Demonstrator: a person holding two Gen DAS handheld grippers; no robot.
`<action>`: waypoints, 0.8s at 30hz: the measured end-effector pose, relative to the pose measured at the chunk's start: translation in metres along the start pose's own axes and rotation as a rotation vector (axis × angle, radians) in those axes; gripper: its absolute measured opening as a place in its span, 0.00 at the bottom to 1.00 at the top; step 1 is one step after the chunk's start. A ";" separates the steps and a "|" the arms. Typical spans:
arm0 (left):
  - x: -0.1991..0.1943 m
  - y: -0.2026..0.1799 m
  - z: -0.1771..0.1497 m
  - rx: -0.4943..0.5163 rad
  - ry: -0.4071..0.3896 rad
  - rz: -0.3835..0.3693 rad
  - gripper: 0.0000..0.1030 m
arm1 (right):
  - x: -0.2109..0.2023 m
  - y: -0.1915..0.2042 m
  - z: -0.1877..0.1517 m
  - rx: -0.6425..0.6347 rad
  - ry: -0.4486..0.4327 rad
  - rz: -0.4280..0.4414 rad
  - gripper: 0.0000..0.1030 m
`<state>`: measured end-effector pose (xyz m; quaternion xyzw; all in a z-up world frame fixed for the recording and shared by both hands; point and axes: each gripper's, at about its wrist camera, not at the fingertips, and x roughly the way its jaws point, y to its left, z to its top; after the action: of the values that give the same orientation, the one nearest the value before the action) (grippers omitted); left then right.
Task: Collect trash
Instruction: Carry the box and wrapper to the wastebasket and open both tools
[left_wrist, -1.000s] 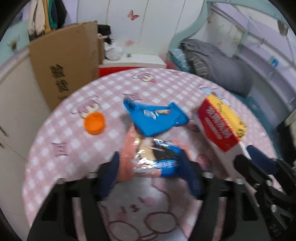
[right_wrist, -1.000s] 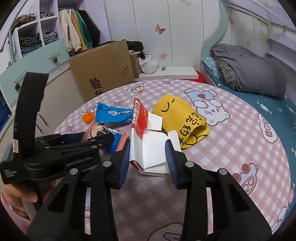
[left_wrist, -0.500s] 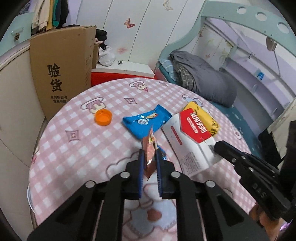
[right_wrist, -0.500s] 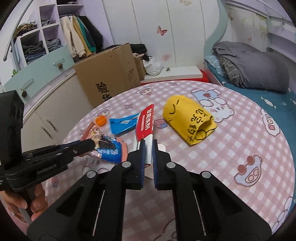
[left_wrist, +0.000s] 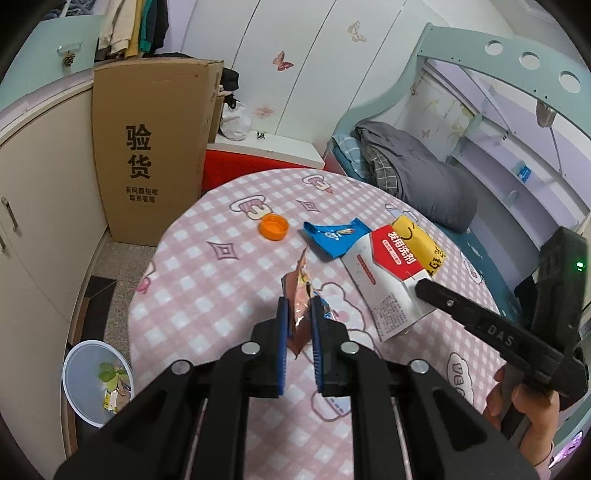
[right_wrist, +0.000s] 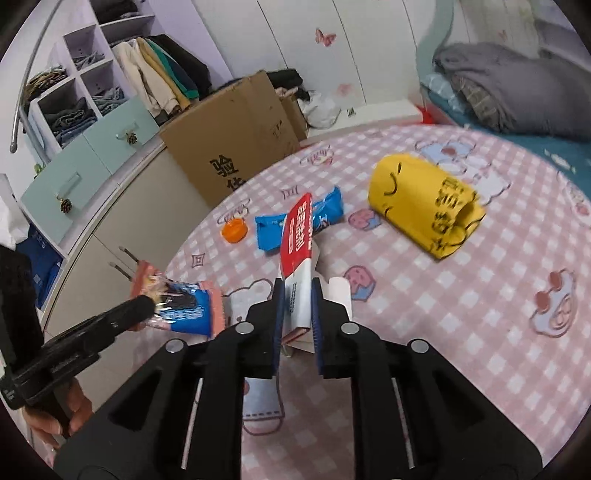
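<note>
My left gripper is shut on a pink and blue snack wrapper and holds it above the table; the wrapper also shows in the right wrist view. My right gripper is shut on a red and white carton, lifted off the table; the carton also shows in the left wrist view. A blue wrapper, an orange cap and a yellow bag lie on the pink checked table.
A white bin with some trash stands on the floor left of the table. A large cardboard box stands behind the table by the cabinets. A bed with a grey blanket lies to the right.
Both grippers closed, the left on the snack wrapper and the right on the carton, and both have lifted their loads up and back from the table.
</note>
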<state>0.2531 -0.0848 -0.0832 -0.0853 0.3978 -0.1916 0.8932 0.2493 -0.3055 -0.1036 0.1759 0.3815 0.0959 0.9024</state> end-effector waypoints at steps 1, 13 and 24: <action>-0.001 0.002 0.000 0.001 -0.004 0.000 0.10 | 0.004 -0.001 0.000 0.013 0.011 0.014 0.18; -0.042 0.053 0.006 -0.083 -0.097 -0.010 0.10 | -0.006 0.068 -0.002 -0.084 -0.050 0.109 0.11; -0.098 0.177 -0.014 -0.219 -0.160 0.179 0.10 | 0.066 0.219 -0.037 -0.269 0.085 0.301 0.11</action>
<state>0.2315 0.1172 -0.0799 -0.1615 0.3498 -0.0592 0.9209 0.2593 -0.0749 -0.0855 0.1045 0.3724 0.2870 0.8764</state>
